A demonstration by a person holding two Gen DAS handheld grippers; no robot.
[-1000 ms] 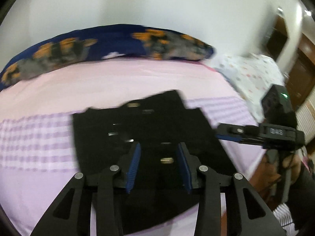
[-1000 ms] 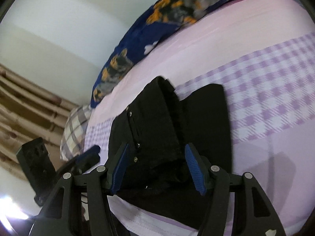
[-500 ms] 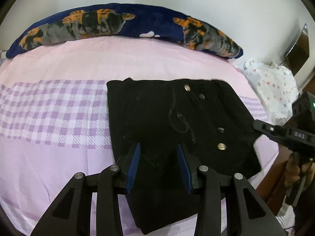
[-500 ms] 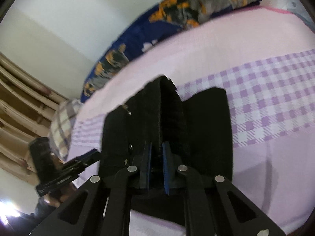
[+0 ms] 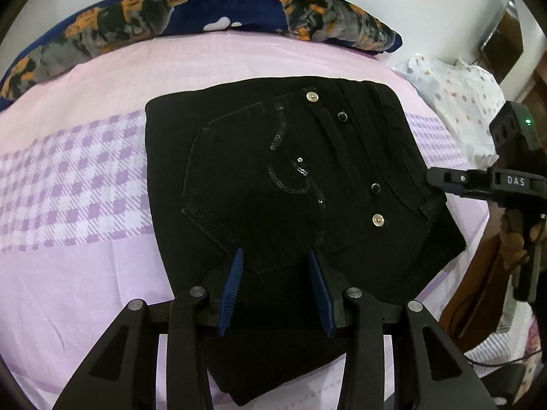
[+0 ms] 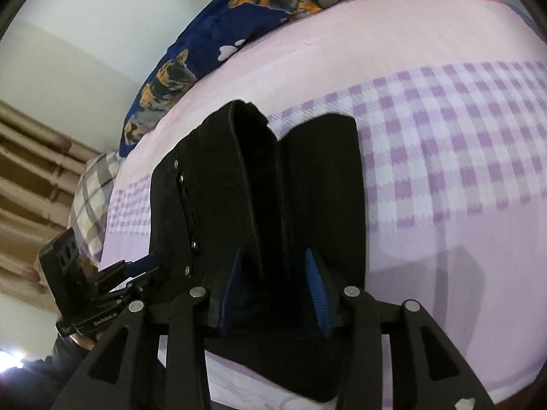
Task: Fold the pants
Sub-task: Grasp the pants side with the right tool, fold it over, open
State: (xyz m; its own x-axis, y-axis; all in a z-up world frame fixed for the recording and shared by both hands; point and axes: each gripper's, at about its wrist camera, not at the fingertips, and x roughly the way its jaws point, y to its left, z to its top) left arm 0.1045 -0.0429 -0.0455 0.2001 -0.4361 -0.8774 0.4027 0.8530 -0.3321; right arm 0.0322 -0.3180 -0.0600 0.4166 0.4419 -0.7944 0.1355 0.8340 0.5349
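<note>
Left wrist view: folded black pants (image 5: 294, 184) lying flat on a pink bedsheet (image 5: 78, 273) with a purple checked band, back pocket with sequin stitching and metal rivets facing up. Left gripper (image 5: 275, 287) hovering over the near edge of the pants, blue-padded fingers (image 5: 232, 283) spread wide, nothing clamped between them. Right gripper (image 5: 444, 181) reaching in from the right, tip at the pants' right edge at the waistband corner; jaw spacing unclear from this angle. Navy pillow (image 5: 218, 17) with orange-and-grey animal print along the far side of the bed. White spotted cloth bundle (image 5: 458, 102) beyond the bed's right corner.

Right wrist view: pants (image 6: 266, 188) seen edge-on, a thick folded ridge of black fabric running away from the camera, rivets on the left face. Right gripper (image 6: 275, 290) with fingers (image 6: 316, 290) parted well apart, the fabric ridge lying between them but not pinched. Left gripper (image 6: 140, 264) visible at the left, blue tip beside the pants' left edge. Same navy pillow (image 6: 212, 44) at the top, a plaid pillow (image 6: 90, 205) at the left against beige curtains (image 6: 30, 171).
</note>
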